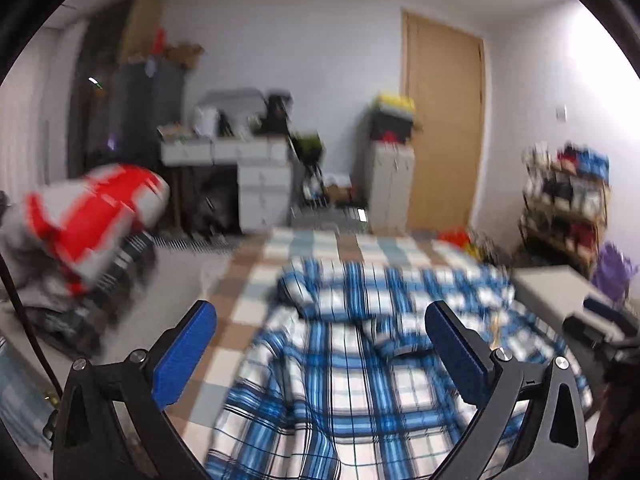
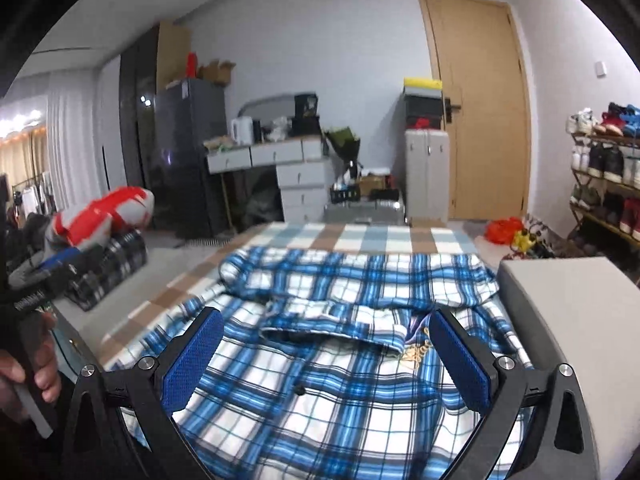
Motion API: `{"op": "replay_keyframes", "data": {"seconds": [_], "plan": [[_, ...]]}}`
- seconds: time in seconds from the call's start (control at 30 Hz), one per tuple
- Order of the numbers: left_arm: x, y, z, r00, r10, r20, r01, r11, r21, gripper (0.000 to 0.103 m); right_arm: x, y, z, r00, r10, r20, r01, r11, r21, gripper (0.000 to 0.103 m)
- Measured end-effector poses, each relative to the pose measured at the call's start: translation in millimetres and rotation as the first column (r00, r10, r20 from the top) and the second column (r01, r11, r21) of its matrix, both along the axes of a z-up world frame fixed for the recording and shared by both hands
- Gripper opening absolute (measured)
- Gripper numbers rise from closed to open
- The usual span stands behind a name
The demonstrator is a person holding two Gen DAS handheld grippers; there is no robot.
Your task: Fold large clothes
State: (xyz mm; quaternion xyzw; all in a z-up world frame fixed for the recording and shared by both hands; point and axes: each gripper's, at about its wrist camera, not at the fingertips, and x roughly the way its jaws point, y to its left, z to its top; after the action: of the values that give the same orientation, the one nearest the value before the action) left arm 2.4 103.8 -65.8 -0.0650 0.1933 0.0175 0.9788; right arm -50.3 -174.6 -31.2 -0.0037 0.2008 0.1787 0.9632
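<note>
A blue and white plaid shirt [image 2: 340,368] lies spread on a checked cloth [image 2: 360,238] over the table, collar toward me, sleeves bunched across its far side. My right gripper [image 2: 326,344] hovers open just above the collar area, blue pads wide apart, nothing between them. In the left wrist view the same plaid shirt [image 1: 360,380] looks blurred, and my left gripper [image 1: 320,340] is open above it, holding nothing. The right gripper's black body [image 1: 600,332] shows at the right edge there. A hand holding the left gripper's handle [image 2: 32,364] appears at the left of the right wrist view.
A pile of clothes with a red and grey garment [image 2: 104,216] on top sits at the table's left. A grey box [image 2: 568,320] stands right of the shirt. Beyond are a desk with drawers [image 2: 288,168], a dark fridge [image 2: 188,152], a wooden door [image 2: 480,100] and a shoe rack [image 2: 608,168].
</note>
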Motion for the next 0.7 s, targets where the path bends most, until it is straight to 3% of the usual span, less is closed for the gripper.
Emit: {"op": "replay_keyframes", "data": {"seconds": [0.17, 0.3, 0.43, 0.53, 0.7], "plan": [[48, -9, -30, 0.989, -0.07, -0.129, 0.075, 0.997, 0.033, 0.102, 29, -3, -18, 0.995, -0.076, -0.068, 0.076, 0.997, -0.01, 0.103], [68, -18, -41, 0.961, -0.092, -0.262, 0.101, 0.995, 0.023, 0.102, 34, -14, -29, 0.986, -0.065, -0.151, 0.075, 0.995, 0.063, 0.103], [60, -31, -35, 0.967, -0.09, -0.238, 0.105, 0.993, 0.052, 0.102, 26, -16, -24, 0.994, -0.047, -0.095, 0.051, 0.998, 0.041, 0.103], [59, -37, -30, 0.969, -0.095, -0.227, 0.118, 0.989, 0.087, 0.102, 25, -14, -29, 0.993, -0.039, -0.111, 0.04, 0.999, 0.005, 0.103], [47, -36, -49, 0.968, -0.072, -0.241, 0.098, 0.99, 0.097, 0.102, 25, -27, -26, 0.987, -0.05, -0.153, 0.065, 0.994, 0.093, 0.103]]}}
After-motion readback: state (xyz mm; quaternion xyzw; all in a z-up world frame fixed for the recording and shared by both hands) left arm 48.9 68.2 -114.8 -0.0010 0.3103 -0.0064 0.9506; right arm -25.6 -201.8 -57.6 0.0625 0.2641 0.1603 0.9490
